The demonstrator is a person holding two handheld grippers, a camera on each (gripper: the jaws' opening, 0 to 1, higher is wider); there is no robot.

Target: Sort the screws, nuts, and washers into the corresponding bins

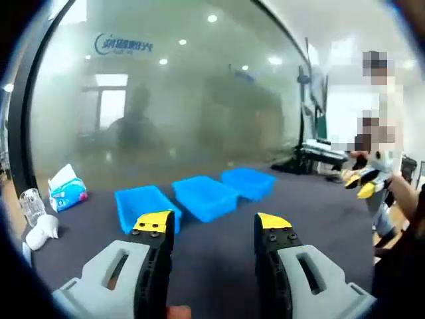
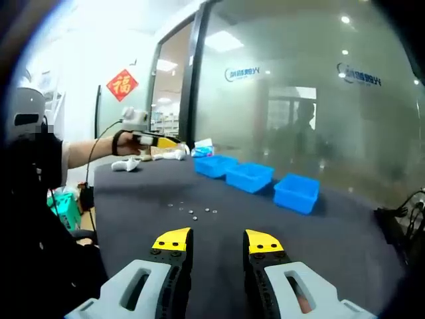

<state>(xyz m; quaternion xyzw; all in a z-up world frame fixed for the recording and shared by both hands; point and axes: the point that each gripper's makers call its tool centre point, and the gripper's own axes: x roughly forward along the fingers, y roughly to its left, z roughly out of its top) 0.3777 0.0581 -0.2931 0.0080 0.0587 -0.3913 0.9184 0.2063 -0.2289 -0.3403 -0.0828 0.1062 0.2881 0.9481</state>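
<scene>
A: Which gripper stands nearer the loose hardware?

B: By the look of it, the right gripper [image 2: 213, 240], jaws apart and holding nothing. Straight ahead of its tips, on the dark table [image 2: 133, 219], lies the scatter of small hardware [image 2: 193, 211] (too small to tell screws from nuts or washers). Its long axis runs roughly across the view, so the reach is forward and slightly left.

A: And the bins, relative to that scatter?

B: Beyond it and to the right: three blue bins [image 2: 250, 176] in a row, touching or nearly so, slanting toward the glass wall [image 2: 312, 100].

A: The left gripper?

B: The left gripper [image 1: 211, 222], jaws also apart and empty, faces the same blue bins [image 1: 204, 197] from the other side, with a tissue pack [image 1: 66, 189] left of them; it looks better placed for the bins than for the scatter
</scene>
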